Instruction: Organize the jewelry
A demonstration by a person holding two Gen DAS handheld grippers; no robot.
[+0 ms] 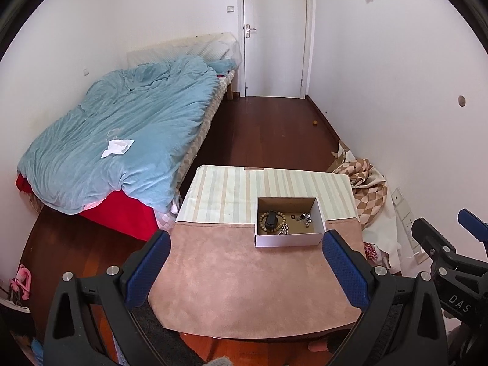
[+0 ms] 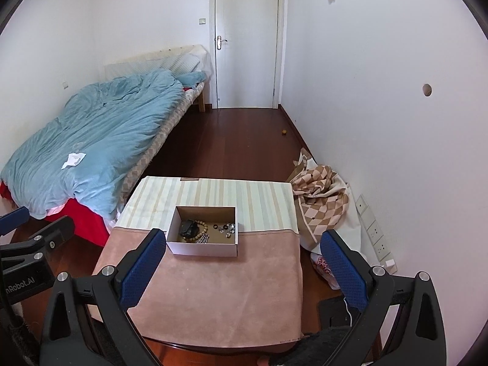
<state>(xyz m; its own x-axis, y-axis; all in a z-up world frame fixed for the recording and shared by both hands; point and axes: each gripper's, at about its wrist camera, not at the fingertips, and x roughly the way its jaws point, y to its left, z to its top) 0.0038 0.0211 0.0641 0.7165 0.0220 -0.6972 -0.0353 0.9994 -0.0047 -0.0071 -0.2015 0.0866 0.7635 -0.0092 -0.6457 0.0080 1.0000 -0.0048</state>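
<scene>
Pink suede cloth (image 1: 244,274) covers table; blue-quilted bed (image 1: 128,128) beside it.

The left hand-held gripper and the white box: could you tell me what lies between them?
Only bare pink cloth, in the left wrist view.

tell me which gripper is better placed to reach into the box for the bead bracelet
Left, marginally. Both grippers, left and right, hang open short of the cardboard box; the bead bracelet lies at its left end.
</scene>
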